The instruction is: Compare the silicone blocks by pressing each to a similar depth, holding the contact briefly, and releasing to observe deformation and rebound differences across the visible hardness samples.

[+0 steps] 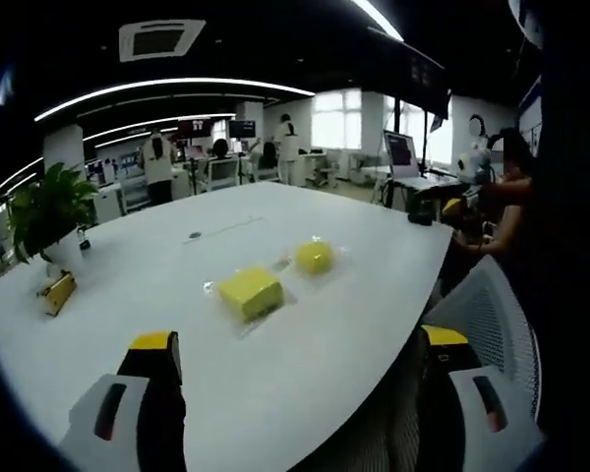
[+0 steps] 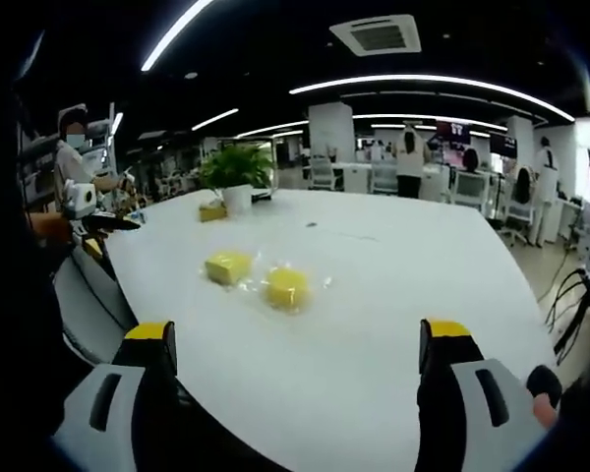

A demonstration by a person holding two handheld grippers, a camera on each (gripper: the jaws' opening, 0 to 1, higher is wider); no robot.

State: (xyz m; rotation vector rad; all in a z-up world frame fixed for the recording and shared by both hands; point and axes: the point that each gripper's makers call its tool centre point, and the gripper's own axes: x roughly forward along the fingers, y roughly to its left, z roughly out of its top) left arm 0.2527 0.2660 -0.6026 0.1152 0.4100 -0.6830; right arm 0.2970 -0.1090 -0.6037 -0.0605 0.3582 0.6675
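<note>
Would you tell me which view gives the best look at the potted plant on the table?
The left gripper view: the potted plant stands large at the table's left edge, leaves and white pot distinct. In the right gripper view the potted plant sits farther back, smaller, with less detail.

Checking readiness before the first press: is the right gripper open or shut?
Open. In the right gripper view its yellow-tipped fingers stand far apart, holding nothing, short of the two yellow blocks.
</note>
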